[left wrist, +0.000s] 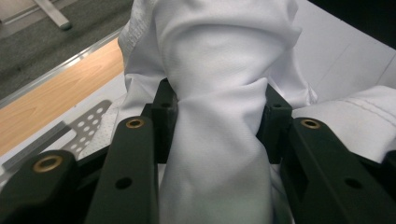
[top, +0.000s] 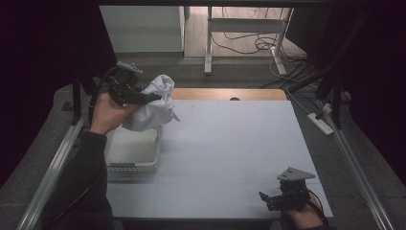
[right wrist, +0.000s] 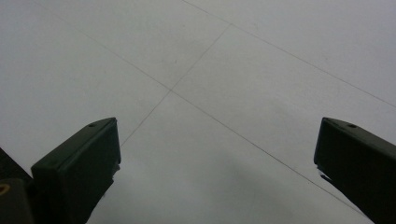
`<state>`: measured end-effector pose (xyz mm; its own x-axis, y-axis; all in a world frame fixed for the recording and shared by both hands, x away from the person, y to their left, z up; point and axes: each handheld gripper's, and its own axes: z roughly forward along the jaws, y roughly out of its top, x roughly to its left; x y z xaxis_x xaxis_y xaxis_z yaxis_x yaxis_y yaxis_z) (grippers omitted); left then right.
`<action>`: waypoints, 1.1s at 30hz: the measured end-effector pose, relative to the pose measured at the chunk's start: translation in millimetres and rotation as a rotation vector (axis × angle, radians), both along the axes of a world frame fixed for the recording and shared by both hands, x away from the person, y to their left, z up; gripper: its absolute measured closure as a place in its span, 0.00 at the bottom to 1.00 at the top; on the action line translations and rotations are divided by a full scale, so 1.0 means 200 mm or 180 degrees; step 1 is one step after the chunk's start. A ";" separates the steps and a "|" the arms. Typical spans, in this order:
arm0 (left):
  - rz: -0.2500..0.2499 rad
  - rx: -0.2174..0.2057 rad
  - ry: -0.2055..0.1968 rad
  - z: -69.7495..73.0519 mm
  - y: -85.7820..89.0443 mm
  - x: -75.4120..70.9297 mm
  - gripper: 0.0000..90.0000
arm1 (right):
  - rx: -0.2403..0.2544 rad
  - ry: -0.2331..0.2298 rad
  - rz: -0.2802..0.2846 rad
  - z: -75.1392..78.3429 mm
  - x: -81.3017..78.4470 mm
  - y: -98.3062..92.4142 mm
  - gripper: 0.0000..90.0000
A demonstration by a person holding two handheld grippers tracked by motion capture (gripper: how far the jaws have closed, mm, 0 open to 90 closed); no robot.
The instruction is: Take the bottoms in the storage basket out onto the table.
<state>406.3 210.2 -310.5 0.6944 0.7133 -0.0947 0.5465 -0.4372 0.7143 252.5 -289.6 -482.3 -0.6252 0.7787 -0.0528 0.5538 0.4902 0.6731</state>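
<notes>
Fingers [left wrist: 164,116] on the left gripper [top: 152,97] are pinching a bunched white cloth [top: 155,103], held up over the white basket [top: 133,165] at the table's [top: 230,158] left edge. Right gripper [top: 263,197] sits near the front right corner, fingers spread wide with nothing between them.

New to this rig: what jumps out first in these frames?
The bunched white cloth, pinched in the left gripper and held up over the white basket at the table's left edge. The left gripper view shows it squeezed tight between the jaws. After that, the right gripper, resting open near the front right corner of the pale table with nothing between its jaws.
</notes>
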 end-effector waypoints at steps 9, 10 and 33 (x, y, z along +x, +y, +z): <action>-0.0115 -0.0026 -0.0047 0.01 -0.09 0.01 0.66 | 0.0010 -0.0009 -0.0014 0.00 0.00 0.00 0.01; -0.0135 -0.0013 -0.0058 0.01 -0.10 0.02 0.66 | 0.0010 -0.0009 -0.0014 0.00 0.00 0.00 0.01; -0.0407 0.0033 -0.0058 -0.08 -0.39 0.08 0.66 | 0.0063 -0.0015 -0.0043 0.00 0.00 -0.01 0.01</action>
<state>421.7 132.4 -326.8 0.7812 0.6198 -0.0743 0.4729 -0.5099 0.7186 252.1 -291.8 -481.3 -0.6143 0.7880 -0.0400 0.5572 0.4691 0.6852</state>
